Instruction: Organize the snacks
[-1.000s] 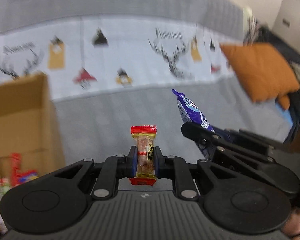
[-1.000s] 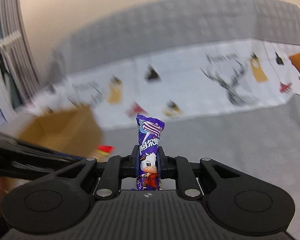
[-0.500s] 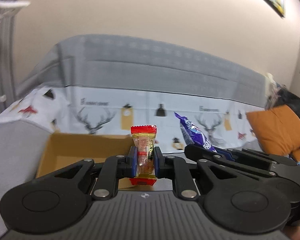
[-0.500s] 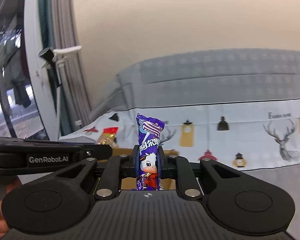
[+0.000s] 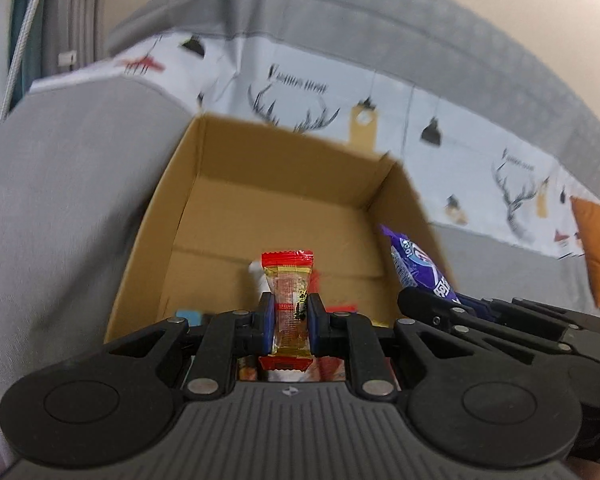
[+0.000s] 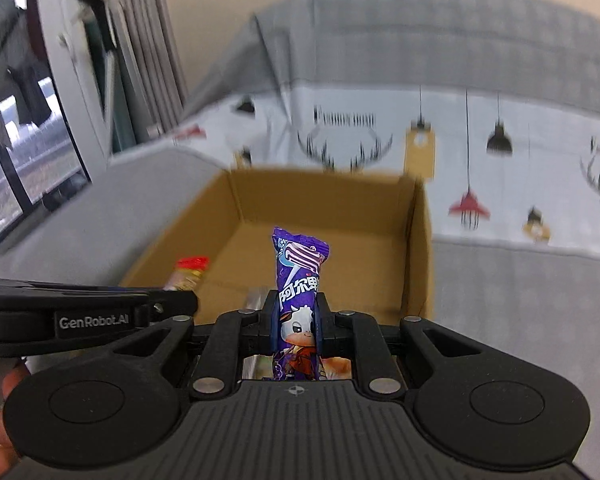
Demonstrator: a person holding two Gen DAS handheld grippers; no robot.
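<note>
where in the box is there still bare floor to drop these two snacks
The far half of the cardboard box is bare floor, bordered by the back wall and both side walls. The near end is crowded with packets under the left gripper and right gripper, holding the red-capped snack and purple candy.

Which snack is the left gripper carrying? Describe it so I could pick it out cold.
Find the open cardboard box on the grey sofa. Just in front of it the left gripper pinches an upright clear snack packet with red ends and brownish contents. The right gripper beside it holds a purple packet with a cartoon cow.
</note>
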